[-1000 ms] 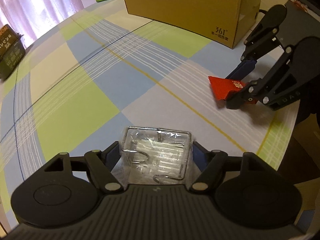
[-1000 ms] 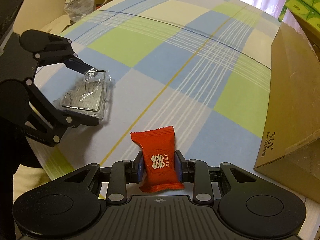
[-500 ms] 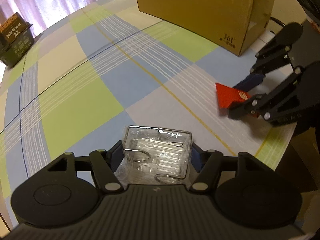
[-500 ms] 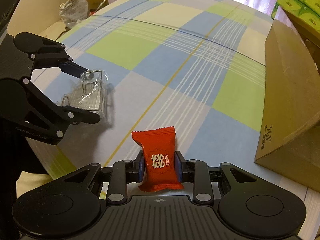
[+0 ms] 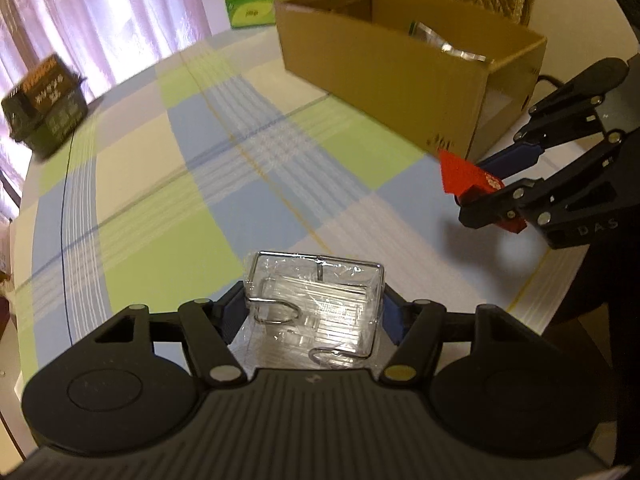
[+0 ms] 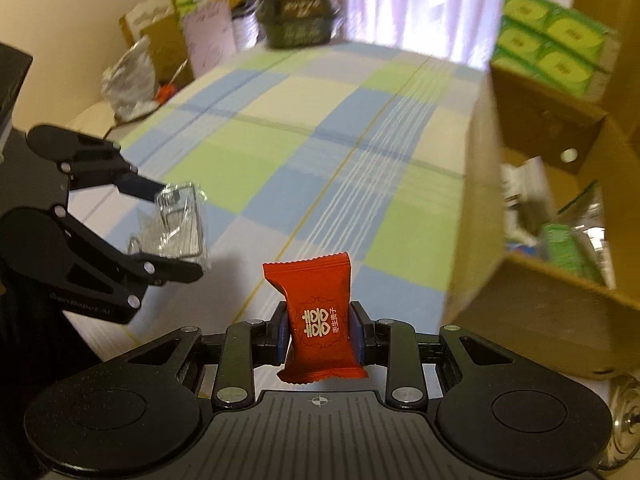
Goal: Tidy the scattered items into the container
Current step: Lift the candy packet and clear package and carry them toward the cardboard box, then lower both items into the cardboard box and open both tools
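Left wrist view: left gripper was clamped on the wire rack, a clear-wrapped metal frame with hooks, held off the table. Box sat ahead and to the right across the checked cloth, open top facing up, some packets already inside. The box's long axis ran away from the camera toward the upper left; its near end faced the right gripper. The right gripper sat just beside that near corner, pinching the red candy.

Right wrist view: right gripper was closed on the candy, packet upright between the pads, lifted clear of the table. Box was immediately right of it, with the open interior visible over the near wall. Left gripper was far left with the rack, well apart from the box.

Judgement: the right hand was nearer, so the candy needed only a short shift right over the wall before release. The rack had further to travel, ahead and right. Both items were still outside the box.
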Demonstrator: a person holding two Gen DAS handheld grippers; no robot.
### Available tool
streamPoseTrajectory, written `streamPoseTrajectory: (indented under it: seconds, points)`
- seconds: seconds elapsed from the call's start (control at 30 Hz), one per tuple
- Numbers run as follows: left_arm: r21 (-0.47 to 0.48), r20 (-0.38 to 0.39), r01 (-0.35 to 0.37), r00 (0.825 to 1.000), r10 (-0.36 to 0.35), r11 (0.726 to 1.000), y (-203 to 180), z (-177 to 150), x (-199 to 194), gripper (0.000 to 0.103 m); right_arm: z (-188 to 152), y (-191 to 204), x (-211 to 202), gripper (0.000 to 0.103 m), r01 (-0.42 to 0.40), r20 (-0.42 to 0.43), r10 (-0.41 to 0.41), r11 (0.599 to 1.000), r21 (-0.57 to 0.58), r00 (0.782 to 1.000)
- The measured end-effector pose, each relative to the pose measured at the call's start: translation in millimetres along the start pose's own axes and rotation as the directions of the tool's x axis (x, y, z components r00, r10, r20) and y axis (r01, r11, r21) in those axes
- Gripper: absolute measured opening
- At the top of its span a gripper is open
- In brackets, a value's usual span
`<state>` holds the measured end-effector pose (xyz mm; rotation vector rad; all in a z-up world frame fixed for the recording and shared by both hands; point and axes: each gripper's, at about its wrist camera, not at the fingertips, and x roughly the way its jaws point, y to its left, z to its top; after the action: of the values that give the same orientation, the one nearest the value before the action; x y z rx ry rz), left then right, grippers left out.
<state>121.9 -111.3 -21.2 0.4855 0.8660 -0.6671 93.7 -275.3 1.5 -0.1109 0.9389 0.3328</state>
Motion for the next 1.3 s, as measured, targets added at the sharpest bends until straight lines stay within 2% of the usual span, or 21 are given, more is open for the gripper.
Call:
streamPoseTrajectory:
  seconds: [0.17, 0.33, 0.47, 0.67, 0.87, 1.3]
  points:
    - [0.03, 0.056, 0.016, 0.998, -0.018, 0.999, -15.6, 33.3, -10.6, 0.063, 8.6, -20.0, -40.3, 0.033, 0.043, 0.093, -0.049, 0.997, 0.062, 0.994]
    - [0.042, 0.122, 0.063, 0.99, -0.067, 0.997, -34.2, 77.5, -19.4, 0.063, 21.7, -52.7, -79.8, 0.033, 0.103, 0.177, -0.126, 0.986, 0.131, 0.976]
    - [0.05, 0.17, 0.095, 0.98, -0.103, 0.994, -51.4, 113.8, -22.2, 0.063, 30.9, -85.6, -99.6, 0.033, 0.15, 0.205, -0.184, 0.973, 0.173, 0.961]
    - [0.031, 0.228, 0.112, 0.967, -0.116, 0.993, -73.6, 161.2, -13.8, 0.063, 41.2, -136.0, -104.9, 0.033, 0.199, 0.189, -0.239, 0.957, 0.21, 0.952]
    - [-0.06, 0.242, 0.141, 0.962, -0.122, 0.988, -81.7, 193.7, 16.2, 0.063, 45.7, -183.0, -100.6, 0.033, 0.217, 0.167, -0.267, 0.939, 0.269, 0.949]
    - [-0.154, 0.193, 0.164, 0.972, -0.133, 0.974, -89.0, 211.4, 63.4, 0.063, 41.2, -223.4, -85.5, 0.033, 0.204, 0.139, -0.257, 0.927, 0.313, 0.956]
